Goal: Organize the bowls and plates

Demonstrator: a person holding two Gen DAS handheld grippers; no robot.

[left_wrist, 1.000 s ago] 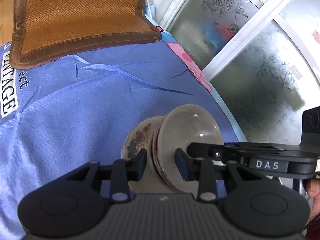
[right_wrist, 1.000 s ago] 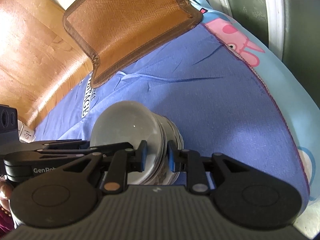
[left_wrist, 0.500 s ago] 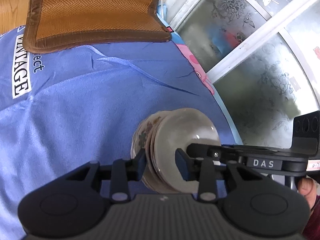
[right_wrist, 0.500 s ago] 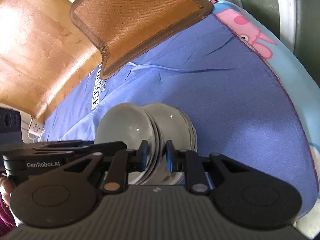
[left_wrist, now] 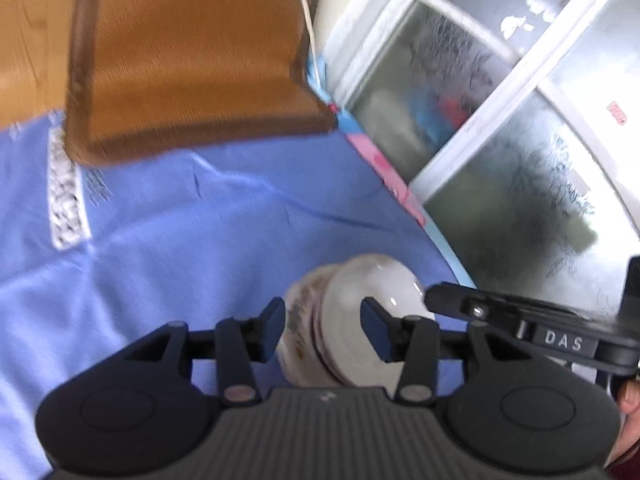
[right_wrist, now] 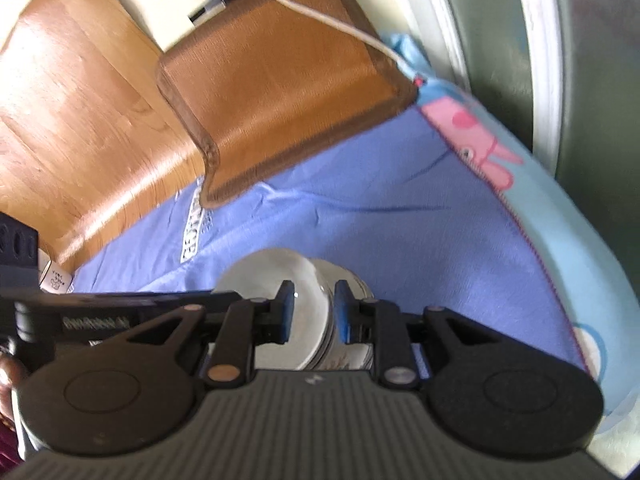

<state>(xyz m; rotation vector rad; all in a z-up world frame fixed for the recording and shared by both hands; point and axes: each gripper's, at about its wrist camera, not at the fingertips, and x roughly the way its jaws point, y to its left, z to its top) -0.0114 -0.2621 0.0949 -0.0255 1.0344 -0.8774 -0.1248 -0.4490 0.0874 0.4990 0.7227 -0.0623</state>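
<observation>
One stack of dishes (left_wrist: 352, 320) stood on edge above blue cloth (left_wrist: 180, 240). Right gripper (right_wrist: 314, 314) clamped it; left gripper (left_wrist: 322, 326) was just opening, pads clear of stack.

The stack of plates and bowls (left_wrist: 352, 320) stands on edge on the bedsheet (left_wrist: 180, 248), and serves as the landmark. Beyond the stack, at the far end of the sheet, lies the woven mat (left_wrist: 192, 60), overlapping the sheet's edge. Right of the stack, past the sheet's border, stands the frosted window (left_wrist: 520, 140). A cord (left_wrist: 308, 20) runs down over the mat's corner nearest the window. Left of the mat, far from the stack, is the wooden board (right_wrist: 72, 100). The left gripper (left_wrist: 323, 326) straddles the stack from the near side, and the right gripper (right_wrist: 313, 316) straddles it from the window side.
</observation>
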